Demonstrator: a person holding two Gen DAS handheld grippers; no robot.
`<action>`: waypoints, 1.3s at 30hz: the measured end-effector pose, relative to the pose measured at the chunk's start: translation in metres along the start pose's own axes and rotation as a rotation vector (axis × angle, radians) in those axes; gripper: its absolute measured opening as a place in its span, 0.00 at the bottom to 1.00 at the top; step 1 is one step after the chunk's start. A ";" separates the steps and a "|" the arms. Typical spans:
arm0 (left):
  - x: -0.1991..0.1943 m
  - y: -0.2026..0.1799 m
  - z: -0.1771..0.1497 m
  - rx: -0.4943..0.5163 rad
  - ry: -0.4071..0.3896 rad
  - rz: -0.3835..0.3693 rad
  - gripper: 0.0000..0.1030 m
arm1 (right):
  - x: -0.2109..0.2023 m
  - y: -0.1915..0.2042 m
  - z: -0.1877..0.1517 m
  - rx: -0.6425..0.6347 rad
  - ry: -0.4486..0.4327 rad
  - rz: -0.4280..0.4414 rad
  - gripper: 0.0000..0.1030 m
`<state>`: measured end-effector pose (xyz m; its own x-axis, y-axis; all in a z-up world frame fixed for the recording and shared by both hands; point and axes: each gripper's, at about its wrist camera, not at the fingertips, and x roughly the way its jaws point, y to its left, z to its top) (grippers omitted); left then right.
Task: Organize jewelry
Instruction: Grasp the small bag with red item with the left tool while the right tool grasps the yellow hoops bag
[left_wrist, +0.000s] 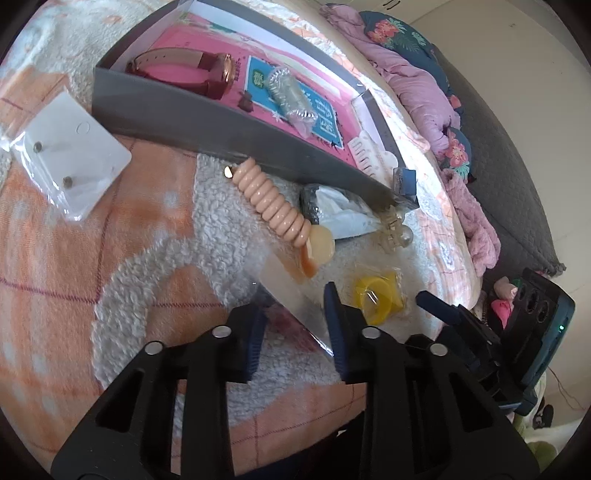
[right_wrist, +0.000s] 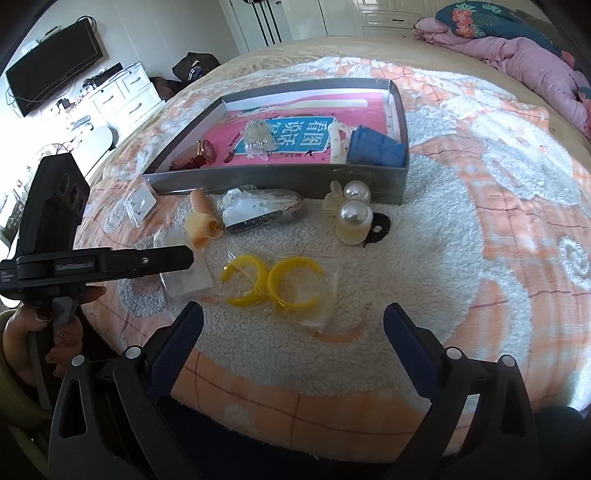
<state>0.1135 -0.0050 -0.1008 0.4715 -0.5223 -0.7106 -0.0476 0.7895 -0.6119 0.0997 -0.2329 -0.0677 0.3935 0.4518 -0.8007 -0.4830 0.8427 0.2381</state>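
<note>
Clear plastic packet (left_wrist: 291, 295) sits pinched in the left gripper (left_wrist: 295, 332) at lower centre; right gripper (right_wrist: 293, 332) gapes over yellow hoop earrings (right_wrist: 273, 284).

watch (right_wrist: 197, 155) inside tray (right_wrist: 280, 181)

Orange-and-white fleecy blanket (right_wrist: 461, 229) crossed by thin red grid lines. Grey-walled box (right_wrist: 280, 181), pink inside, with a blue printed panel (right_wrist: 295, 138). Yellow hoop earrings (right_wrist: 273, 284) in clear plastic. Peach coiled hair tie (left_wrist: 271, 201). Brownish-red watch strap (left_wrist: 166, 61), rose-gold case. Pearly white balls on a pale yellow clip (right_wrist: 352, 218). Lilac quilt (right_wrist: 517, 55) with a floral, dark teal side.
</note>
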 end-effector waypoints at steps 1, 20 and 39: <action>-0.002 -0.001 0.000 0.009 -0.005 -0.003 0.18 | 0.002 0.000 0.000 0.003 0.003 0.003 0.95; -0.064 -0.009 0.004 0.152 -0.166 0.049 0.14 | 0.045 0.034 0.011 -0.069 0.008 -0.127 0.93; -0.110 -0.001 0.023 0.133 -0.301 0.079 0.14 | 0.002 0.043 0.022 -0.113 -0.128 -0.006 0.81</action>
<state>0.0821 0.0587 -0.0141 0.7105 -0.3552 -0.6075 0.0118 0.8691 -0.4945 0.0969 -0.1891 -0.0467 0.4897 0.4863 -0.7236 -0.5621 0.8106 0.1644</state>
